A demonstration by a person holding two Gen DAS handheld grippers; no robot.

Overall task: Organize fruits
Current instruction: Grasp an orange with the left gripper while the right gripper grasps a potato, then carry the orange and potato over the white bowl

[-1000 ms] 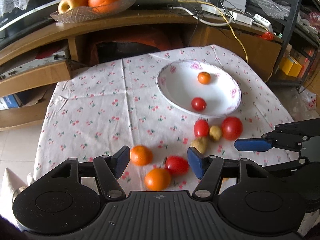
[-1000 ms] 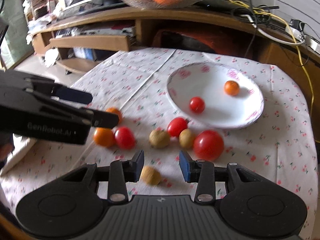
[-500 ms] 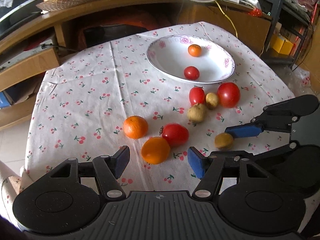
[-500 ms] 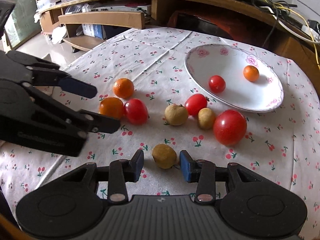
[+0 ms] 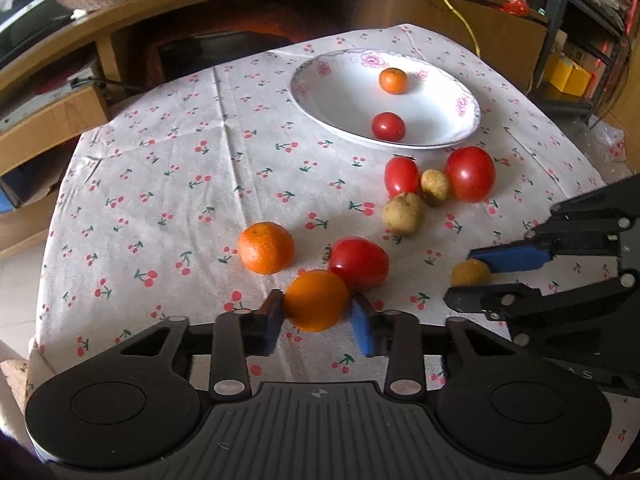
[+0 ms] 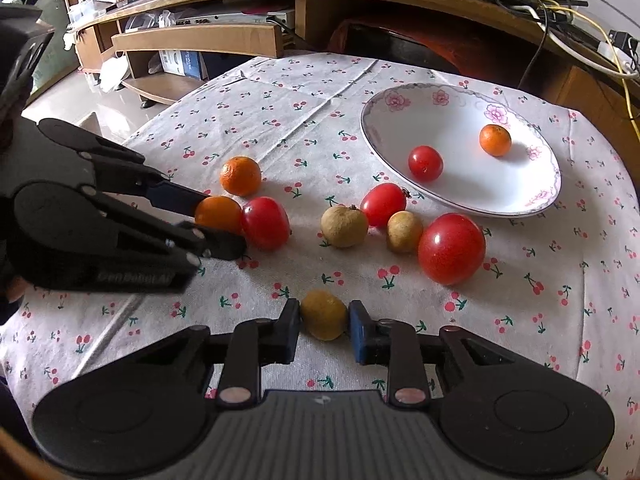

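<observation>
Here we have a fruit bracketed in each tool: our left gripper [image 5: 318,322] pinches the orange [image 5: 316,300] on the cloth, and our right gripper [image 6: 324,330] closes around the small brown fruit [image 6: 323,314]. The white bowl [image 6: 532,200] lies ahead and to the right of both, nearer the right gripper.

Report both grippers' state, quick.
Left gripper: jaws closed against the orange, which sits on the tablecloth.
Right gripper: jaws around the small brown fruit; firm contact cannot be told.
</observation>
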